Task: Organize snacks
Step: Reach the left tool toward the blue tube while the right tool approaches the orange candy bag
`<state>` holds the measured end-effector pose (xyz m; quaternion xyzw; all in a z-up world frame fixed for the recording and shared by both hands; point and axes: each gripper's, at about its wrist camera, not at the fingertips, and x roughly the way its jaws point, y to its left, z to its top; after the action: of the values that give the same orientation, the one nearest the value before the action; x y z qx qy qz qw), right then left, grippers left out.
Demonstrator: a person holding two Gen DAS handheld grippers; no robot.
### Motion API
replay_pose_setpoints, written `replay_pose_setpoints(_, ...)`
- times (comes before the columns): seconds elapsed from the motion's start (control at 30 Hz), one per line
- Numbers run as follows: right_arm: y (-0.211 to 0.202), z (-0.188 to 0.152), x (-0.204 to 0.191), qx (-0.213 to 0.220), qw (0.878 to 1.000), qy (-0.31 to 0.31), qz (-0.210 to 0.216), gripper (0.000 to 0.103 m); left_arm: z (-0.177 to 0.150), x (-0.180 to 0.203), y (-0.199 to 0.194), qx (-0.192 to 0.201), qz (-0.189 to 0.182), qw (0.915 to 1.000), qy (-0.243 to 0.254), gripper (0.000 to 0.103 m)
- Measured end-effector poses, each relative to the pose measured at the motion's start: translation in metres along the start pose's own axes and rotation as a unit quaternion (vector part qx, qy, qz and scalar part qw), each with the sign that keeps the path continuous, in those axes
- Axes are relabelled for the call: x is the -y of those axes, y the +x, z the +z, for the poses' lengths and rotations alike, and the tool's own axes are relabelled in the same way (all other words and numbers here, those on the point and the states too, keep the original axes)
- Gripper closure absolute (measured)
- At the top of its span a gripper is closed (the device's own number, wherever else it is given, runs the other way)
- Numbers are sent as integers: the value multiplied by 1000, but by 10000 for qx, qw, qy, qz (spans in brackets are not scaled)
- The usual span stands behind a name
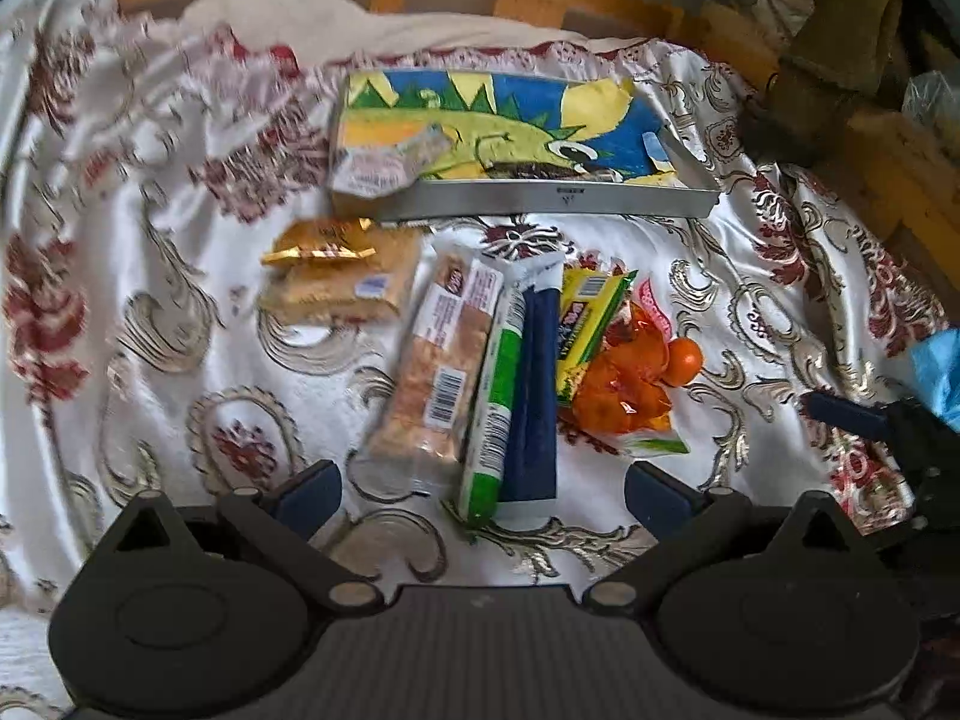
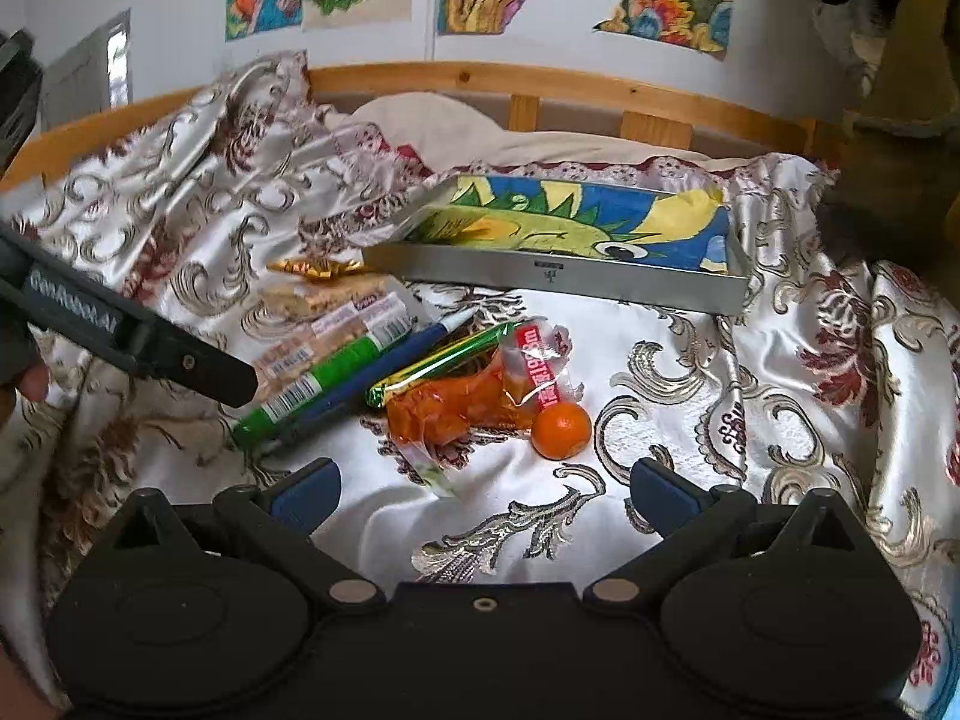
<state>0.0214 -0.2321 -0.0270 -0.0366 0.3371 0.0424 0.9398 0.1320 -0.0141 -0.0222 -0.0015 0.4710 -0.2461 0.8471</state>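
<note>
A shallow metal tray [image 1: 540, 201] lined with a dinosaur drawing lies on a patterned bedspread, with one wrapped snack [image 1: 384, 165] in its left end. In front of it lie a gold-wrapped wafer pack [image 1: 339, 279], a clear cracker pack [image 1: 444, 360], a green bar [image 1: 495, 396], a blue bar [image 1: 531, 396], a yellow-green pack [image 1: 585, 330], an orange candy bag [image 1: 624, 378] and a loose tangerine [image 1: 684, 360]. My left gripper [image 1: 483, 495] is open just before the green and blue bars. My right gripper [image 2: 483, 495] is open before the candy bag [image 2: 456, 408] and tangerine [image 2: 561, 429]; the tray [image 2: 552, 279] lies beyond.
A wooden bed rail [image 2: 540, 81] runs behind the tray, with a pillow and drawings on the wall beyond. The left gripper's body [image 2: 132, 336] reaches in from the left in the right wrist view. Dark clutter [image 1: 840, 30] sits at the far right.
</note>
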Motion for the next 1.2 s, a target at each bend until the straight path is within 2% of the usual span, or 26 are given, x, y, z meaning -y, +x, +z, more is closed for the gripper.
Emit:
replay_pose_setpoints(0.13,12,1,-3,-56,9996,-212,191,4,2,-3,1,-16,-280,9996,-21,3)
replay_pose_setpoints(0.3,27,4,-8,-68,9985,-463,298,18,6,2,-1,157,-738,9971,134,7)
replay_pose_setpoints(0.47,39,4,-8,-138,9980,-508,356,22,11,8,5,207,-1046,9937,341,12)
replay_pose_setpoints(0.6,44,5,-7,-120,9976,-559,392,24,13,10,16,53,-1146,9924,439,26)
replay_pose_setpoints(0.67,46,5,-7,-125,9974,-590,384,25,14,10,20,-25,-1253,9911,444,37)
replay_pose_setpoints(0.73,50,4,-8,-169,9973,-611,383,31,15,11,26,-108,-1355,9897,451,45)
replay_pose_setpoints(0.8,52,3,-9,-200,9972,-614,389,49,15,13,31,-163,-1355,9894,499,49)
replay_pose_setpoints(0.87,55,3,-10,-219,9971,-641,356,62,15,15,37,-239,-1202,9910,546,63)
replay_pose_setpoints(0.9,56,3,-10,-217,9970,-656,348,69,16,16,40,-284,-1110,9919,545,65)
replay_pose_setpoints(0.93,57,2,-11,-220,9970,-657,351,73,16,15,42,-309,-1020,9929,533,65)
replay_pose_setpoints(1.0,57,2,-12,-306,9967,-647,389,88,17,12,46,-413,-822,9946,472,72)
replay_pose_setpoints(1.1,55,2,-19,-376,9948,-922,214,93,18,5,51,-514,-653,9959,353,80)
replay_pose_setpoints(1.2,50,5,-17,-446,9954,-830,146,97,19,5,56,-537,-608,9961,338,81)
